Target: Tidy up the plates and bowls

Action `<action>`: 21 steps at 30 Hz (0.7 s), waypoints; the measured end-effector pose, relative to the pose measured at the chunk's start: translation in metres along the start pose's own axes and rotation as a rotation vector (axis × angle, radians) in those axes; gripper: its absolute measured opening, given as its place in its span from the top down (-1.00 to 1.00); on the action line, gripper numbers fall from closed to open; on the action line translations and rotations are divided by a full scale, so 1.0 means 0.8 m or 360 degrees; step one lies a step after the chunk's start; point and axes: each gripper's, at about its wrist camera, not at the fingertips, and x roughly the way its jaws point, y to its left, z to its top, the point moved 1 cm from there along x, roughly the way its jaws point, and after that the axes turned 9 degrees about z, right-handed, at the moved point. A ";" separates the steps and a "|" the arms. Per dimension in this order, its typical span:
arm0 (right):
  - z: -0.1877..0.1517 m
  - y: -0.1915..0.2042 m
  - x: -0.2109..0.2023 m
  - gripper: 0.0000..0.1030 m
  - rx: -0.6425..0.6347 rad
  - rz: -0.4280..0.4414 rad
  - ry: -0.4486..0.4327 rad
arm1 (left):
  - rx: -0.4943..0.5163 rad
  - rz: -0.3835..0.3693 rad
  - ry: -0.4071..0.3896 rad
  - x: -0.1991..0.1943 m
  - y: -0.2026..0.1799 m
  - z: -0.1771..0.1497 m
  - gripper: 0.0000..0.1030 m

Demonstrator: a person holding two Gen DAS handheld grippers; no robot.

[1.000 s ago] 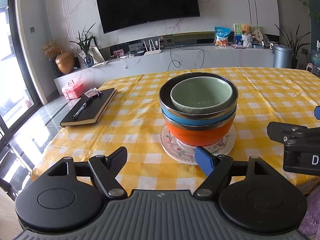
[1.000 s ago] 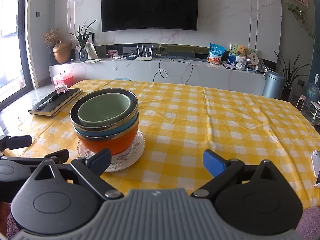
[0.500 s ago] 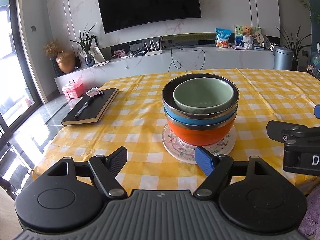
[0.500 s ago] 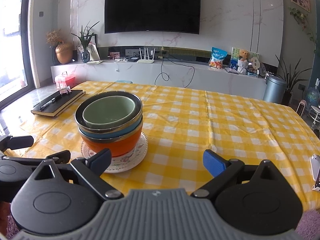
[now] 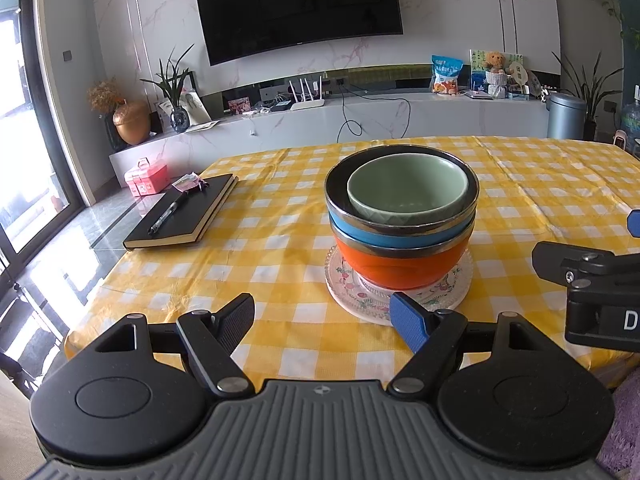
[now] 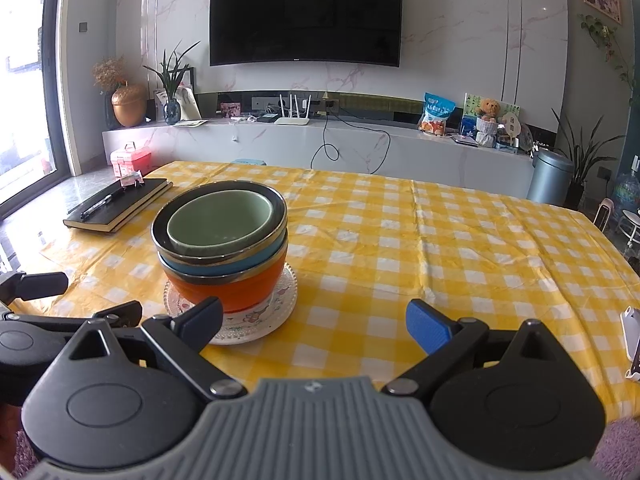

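Tools first: the left tool has its jaws spread wide, nothing between them, held low over the near edge of the worktop without touching anything. Its blue fingertip sits in front of the plate's near rim as seen from the left wrist view; whether it touches I cannot tell. The right tool is likewise wide open and empty, its dark fingertip overlapping the plate's near edge in its own view.

Between and just beyond the two tools stands the stack: a clear patterned plate at the bottom, an orange bowl on it, a blue bowl nested in that, and a pale green bowl inside the top. The orange and blue bowls have metal rims.

A white letter "D" shows on the black body of the right tool at the edge of the left wrist view; the rest is cut off.

The worktop wears a yellow-and-white checked cloth. Off to the left lies a black notebook with a pen on top. Beyond, a long marble-look shelf runs under a wall-mounted television, carrying a router, a snack bag, a teddy bear and plants. A grey bin stands to the right.
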 end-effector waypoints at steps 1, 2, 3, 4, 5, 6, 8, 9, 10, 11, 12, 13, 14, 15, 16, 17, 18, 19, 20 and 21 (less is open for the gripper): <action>0.000 0.000 0.000 -0.87 0.0001 0.0000 0.0000 | 0.0001 0.0000 0.0000 0.000 0.000 0.000 -0.75; 0.000 0.000 0.000 -0.87 0.0001 0.0000 -0.0001 | 0.0002 0.0001 -0.0001 0.000 0.000 0.000 -0.75; 0.000 0.000 -0.001 -0.87 0.0003 0.0000 -0.0001 | 0.0002 0.0001 -0.0001 0.000 0.000 0.000 -0.75; 0.000 0.000 -0.001 -0.87 0.0006 0.0000 -0.0001 | 0.0002 0.0001 0.0001 0.000 0.000 0.000 -0.75; 0.000 0.000 0.000 -0.87 0.0009 -0.0001 0.0000 | 0.0000 0.0000 0.0002 0.000 0.000 0.000 -0.75; 0.000 -0.001 0.000 -0.87 0.0012 -0.0002 0.0001 | 0.0000 0.0000 0.0002 0.000 0.000 0.000 -0.75; 0.000 -0.001 0.000 -0.87 0.0019 -0.0002 0.0002 | 0.0001 0.0000 -0.0001 0.000 0.000 0.000 -0.75; 0.000 -0.001 0.000 -0.87 0.0021 -0.0002 0.0003 | 0.0001 -0.0001 -0.0001 0.000 0.000 0.000 -0.75; 0.000 -0.001 0.000 -0.87 0.0019 -0.0002 0.0002 | 0.0001 -0.0002 -0.0001 0.000 -0.001 -0.001 -0.75; 0.000 -0.001 0.000 -0.87 0.0019 -0.0002 0.0002 | 0.0002 -0.0002 -0.0001 -0.001 -0.001 -0.001 -0.75; 0.000 -0.001 0.000 -0.87 0.0019 -0.0001 0.0001 | 0.0003 -0.0001 -0.0002 0.000 0.000 -0.002 -0.75; 0.000 -0.001 0.000 -0.87 0.0020 -0.0001 0.0002 | 0.0002 -0.0001 -0.0001 0.000 0.000 -0.002 -0.75; 0.000 -0.001 0.000 -0.87 0.0020 -0.0001 0.0002 | 0.0002 -0.0002 -0.0001 -0.001 0.000 -0.002 -0.75; 0.000 -0.001 0.000 -0.87 0.0020 -0.0001 0.0001 | 0.0001 -0.0002 -0.0001 0.000 0.000 -0.002 -0.75; 0.000 -0.001 0.000 -0.87 0.0020 -0.0002 0.0002 | 0.0001 -0.0002 0.0000 0.000 0.000 -0.002 -0.75; 0.000 -0.001 0.000 -0.87 0.0020 -0.0002 0.0002 | 0.0000 -0.0001 0.0001 -0.001 0.000 -0.002 -0.75; 0.000 -0.001 0.000 -0.87 0.0020 -0.0002 0.0002 | -0.0001 -0.0001 0.0002 0.000 -0.001 -0.002 -0.75; 0.000 -0.001 0.000 -0.87 0.0020 -0.0001 0.0002 | 0.0000 0.0000 0.0002 0.000 -0.001 -0.002 -0.75; 0.000 -0.001 0.000 -0.87 0.0020 -0.0001 0.0002 | 0.0001 0.0000 0.0002 0.000 -0.001 -0.002 -0.75; 0.000 -0.001 0.000 -0.87 0.0020 -0.0001 0.0003 | 0.0003 -0.0003 0.0003 0.000 -0.001 -0.002 -0.75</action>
